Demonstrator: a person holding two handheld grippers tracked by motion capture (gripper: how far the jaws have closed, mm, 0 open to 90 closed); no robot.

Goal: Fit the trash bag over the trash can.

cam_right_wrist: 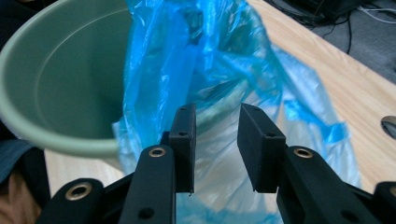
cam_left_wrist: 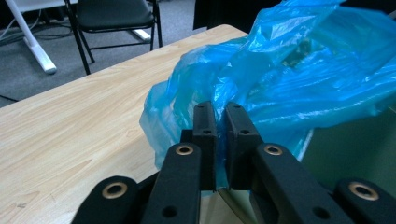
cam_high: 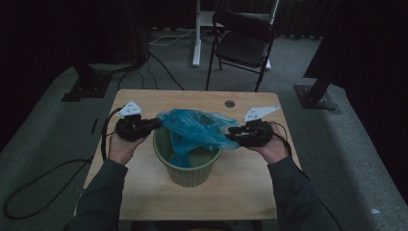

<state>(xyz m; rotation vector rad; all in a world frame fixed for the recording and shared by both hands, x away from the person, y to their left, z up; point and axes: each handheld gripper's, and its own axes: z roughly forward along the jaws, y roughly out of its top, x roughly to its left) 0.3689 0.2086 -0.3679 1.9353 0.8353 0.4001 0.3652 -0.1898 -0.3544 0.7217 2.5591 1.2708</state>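
A thin blue bag (cam_high: 195,127) lies crumpled across the mouth of a green bin (cam_high: 187,168) that stands mid-table (cam_high: 144,192), part of it sagging inside, the rest draped over the rim at both sides. I work two tongs from afar. My left gripper (cam_left_wrist: 219,116) sits at the bag's left edge with its jaws nearly together, a fold of film pinched between the pads. My right gripper (cam_right_wrist: 217,126) is at the bag's right edge, jaws about half open; film lies between and behind them, but the pads do not look pressed on it, so I judge that side is not held.

Risks as I see them: with one side gripped and the other loose, a pull to the left could drag the whole bag off the rim or tip the light bin. The film is slippery and bunched, so the right jaws may close on several layers, or on nothing. A hard tug from both sides could tear it. The far table holds a small hole (cam_high: 230,103), and a chair (cam_high: 243,43) stands beyond
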